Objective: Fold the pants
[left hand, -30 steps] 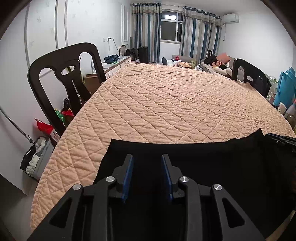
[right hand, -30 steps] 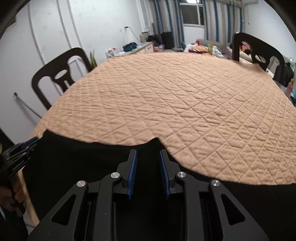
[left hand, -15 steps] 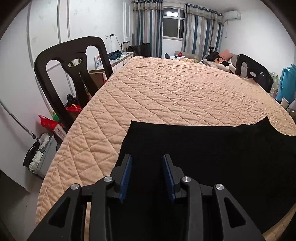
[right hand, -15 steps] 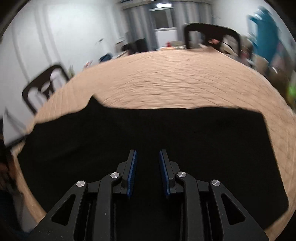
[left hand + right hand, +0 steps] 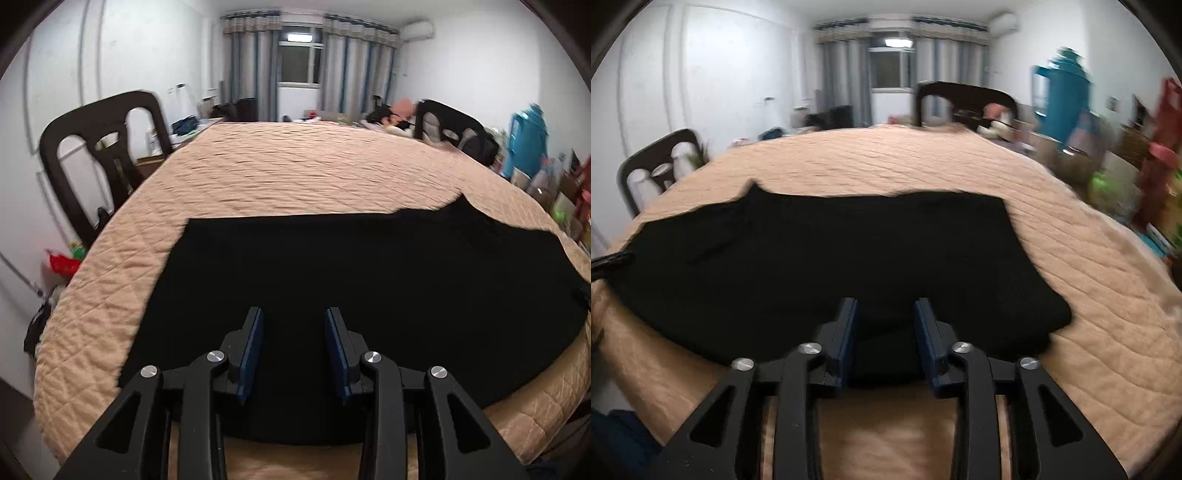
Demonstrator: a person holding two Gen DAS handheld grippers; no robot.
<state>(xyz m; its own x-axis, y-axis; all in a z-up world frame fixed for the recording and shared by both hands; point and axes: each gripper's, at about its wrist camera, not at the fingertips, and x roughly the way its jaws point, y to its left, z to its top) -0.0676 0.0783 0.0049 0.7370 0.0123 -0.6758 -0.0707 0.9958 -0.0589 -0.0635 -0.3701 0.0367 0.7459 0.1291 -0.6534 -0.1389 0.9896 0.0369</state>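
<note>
Both sets of jaws stand apart, gripping nothing. The left gripper and right gripper sit over the near edge of the black pants, which lie flat on the quilted cover, long axis from 9 to 3 o'clock. The right view alone shows the folded end at 3 o'clock; the left view alone shows the square end at 9.

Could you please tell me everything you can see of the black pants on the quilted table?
The black pants are plain dark fabric, laid flat in a broad, roughly rectangular slab on the peach quilted cover, near its front edge. A small pointed peak breaks the far edge. The fabric looks soft and matte; seams and details are lost in the darkness. Both left tongs and right tongs stand open over the near edge, gripping nothing.
</note>
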